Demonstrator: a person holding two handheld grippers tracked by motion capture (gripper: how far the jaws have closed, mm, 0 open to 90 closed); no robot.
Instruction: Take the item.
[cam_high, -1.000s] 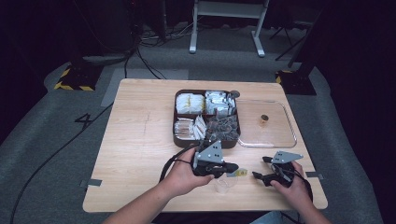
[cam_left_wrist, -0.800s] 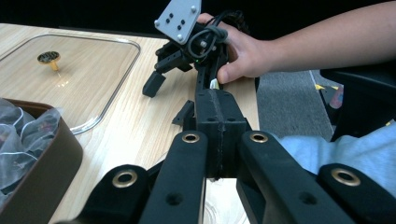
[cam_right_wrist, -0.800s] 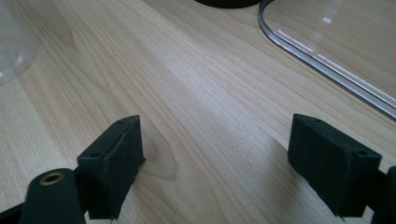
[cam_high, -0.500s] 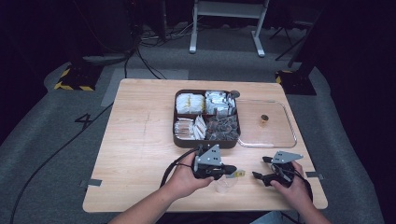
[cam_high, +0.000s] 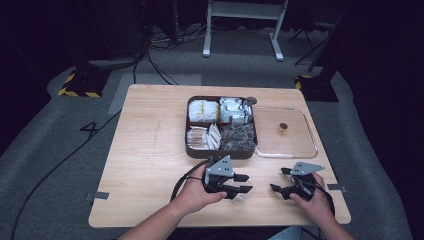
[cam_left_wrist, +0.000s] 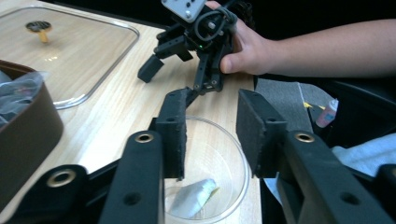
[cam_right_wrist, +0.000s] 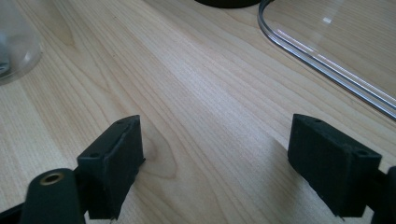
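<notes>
Though near box (cam_high: 192, 148), lid (cam_high: 310, 150) apart.

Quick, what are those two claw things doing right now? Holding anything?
Left gripper: jaws just opened above the clear cup, packet lying inside, nothing held.
Right gripper: open, empty.

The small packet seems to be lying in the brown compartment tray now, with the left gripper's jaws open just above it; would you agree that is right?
Not quite: the small packet lies in the clear cup, not the brown compartment tray. The left gripper view shows it at the cup's bottom. The left gripper does stand above it, and its jaws have just been opening.
</notes>
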